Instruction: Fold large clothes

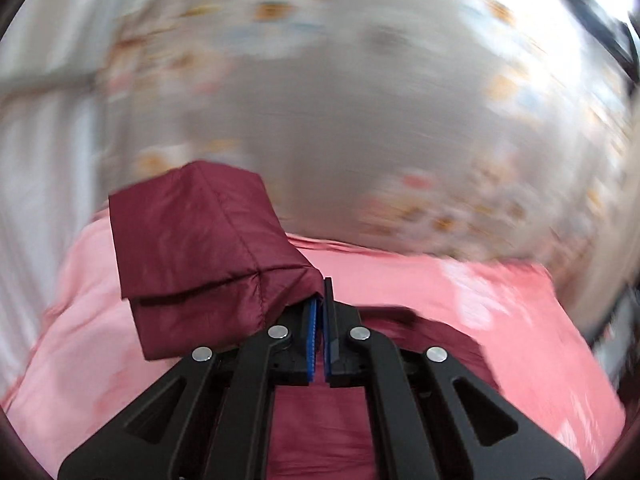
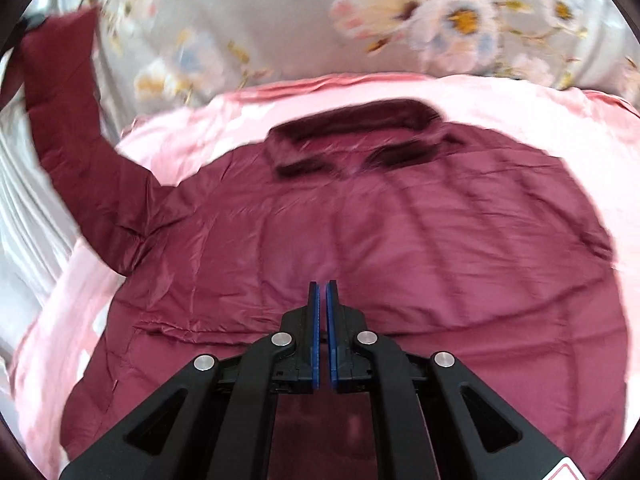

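Note:
A maroon quilted jacket [image 2: 360, 232] lies flat on a pink sheet [image 2: 192, 120], with its dark furry collar [image 2: 352, 136] at the far side. Its left sleeve [image 2: 76, 128] is lifted up and away at the left of the right wrist view. In the left wrist view, my left gripper [image 1: 322, 284] is shut on that sleeve's cuff end [image 1: 200, 248], which drapes over the left finger above the pink sheet [image 1: 460, 312]. My right gripper [image 2: 322, 286] is shut and empty, hovering over the jacket's lower middle.
A grey floral bedspread [image 2: 280, 20] lies beyond the pink sheet. White pleated fabric [image 2: 24, 208] runs along the left. The left wrist view is motion-blurred, and a dark frame [image 1: 616, 40] shows at its upper right.

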A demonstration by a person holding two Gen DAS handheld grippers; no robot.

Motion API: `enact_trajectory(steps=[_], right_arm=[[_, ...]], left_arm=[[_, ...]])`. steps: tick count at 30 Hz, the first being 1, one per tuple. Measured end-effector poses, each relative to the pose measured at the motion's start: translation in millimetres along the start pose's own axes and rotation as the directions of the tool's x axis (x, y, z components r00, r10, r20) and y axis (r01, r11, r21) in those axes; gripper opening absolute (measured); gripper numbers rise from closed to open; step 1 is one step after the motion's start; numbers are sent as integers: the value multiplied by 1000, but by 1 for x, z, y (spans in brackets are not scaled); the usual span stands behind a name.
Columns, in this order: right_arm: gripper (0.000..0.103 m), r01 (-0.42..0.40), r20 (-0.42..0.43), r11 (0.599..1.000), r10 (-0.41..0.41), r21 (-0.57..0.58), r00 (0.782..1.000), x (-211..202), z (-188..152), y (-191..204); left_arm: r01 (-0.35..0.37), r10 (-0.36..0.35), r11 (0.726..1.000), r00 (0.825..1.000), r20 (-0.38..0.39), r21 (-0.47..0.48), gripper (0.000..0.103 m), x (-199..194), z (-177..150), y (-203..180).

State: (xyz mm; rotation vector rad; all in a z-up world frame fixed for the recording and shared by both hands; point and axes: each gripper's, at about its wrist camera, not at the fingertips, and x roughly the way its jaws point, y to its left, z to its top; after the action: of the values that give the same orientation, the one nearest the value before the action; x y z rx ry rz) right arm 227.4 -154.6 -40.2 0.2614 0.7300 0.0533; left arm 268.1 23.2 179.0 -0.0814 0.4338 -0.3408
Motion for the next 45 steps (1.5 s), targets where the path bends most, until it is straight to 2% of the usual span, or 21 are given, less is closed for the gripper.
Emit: enact_trajectory(steps=[4,7,11,16,17,18,20,21,22,24,26,27,28,29,32,35,38,39,41,43,45], right_arm=[[7,27,13,998,-28,63,1000,-31,-9,-41],[8,71,7,992,-72,107,997,-49,-23,-74],[8,109,-10,980,-109,168,994,-66,-39,-112],[12,115,-25,972,-113,206,993,-73,-54,-135],[14,113,-27,972,-110,206,994,-72,-55,-136],[20,109,-27,972,-105,207,994,-71,-55,-137],[34,98,-16,973,-97,211,995,-71,-53,-138],[42,92,-5,973,-93,211,996,-72,-51,-138],[49,86,3,973,-89,212,996,-75,-50,-138],[58,69,26,976,-76,208,997,-77,-43,-134],[62,70,42,981,-79,181,996,-78,-35,-126],[63,70,46,985,-78,157,996,-77,-29,-119],[64,67,48,988,-74,136,996,-75,-25,-114],[64,64,50,992,-70,108,996,-72,-19,-106],[67,68,52,998,-69,17,996,-51,2,-73],[67,100,39,993,-98,-64,994,-22,21,-43],[67,141,15,982,-140,-122,990,10,31,-23],[66,147,6,981,-148,-129,989,17,32,-21],[64,177,3,973,-178,-147,984,28,34,-21],[64,237,42,968,-234,-84,971,22,39,-41],[64,243,41,970,-244,30,969,11,39,-71]], left_arm=[[116,-106,989,990,-97,96,1,36,-29,-86],[169,-144,980,967,-210,108,1,77,-65,-125],[169,-118,978,931,-346,122,1,128,-122,-157],[133,-59,980,907,-417,151,3,158,-170,-171],[134,-58,980,900,-432,149,4,163,-177,-172],[138,-63,980,895,-441,141,4,163,-182,-171],[154,-80,980,888,-452,128,13,156,-189,-164],[160,-92,980,890,-447,119,29,151,-189,-158],[158,-99,982,897,-430,104,54,143,-186,-149],[166,-132,984,918,-374,60,69,124,-176,-130],[177,-163,984,937,-308,17,78,99,-160,-99],[169,-162,986,946,-282,2,83,90,-153,-85],[151,-149,989,955,-258,-11,84,83,-147,-70],[103,-105,994,966,-236,-22,84,76,-140,-48],[-22,15,999,971,-240,-26,84,77,-130,-6],[-157,142,987,951,-275,-32,84,97,-130,36],[-275,263,961,899,-351,17,79,130,-143,69],[-303,294,952,881,-371,36,74,138,-148,78],[-353,351,933,847,-399,69,72,150,-159,94],[-382,371,922,835,-407,56,72,152,-165,111],[-394,359,919,831,-426,7,73,151,-167,131]])
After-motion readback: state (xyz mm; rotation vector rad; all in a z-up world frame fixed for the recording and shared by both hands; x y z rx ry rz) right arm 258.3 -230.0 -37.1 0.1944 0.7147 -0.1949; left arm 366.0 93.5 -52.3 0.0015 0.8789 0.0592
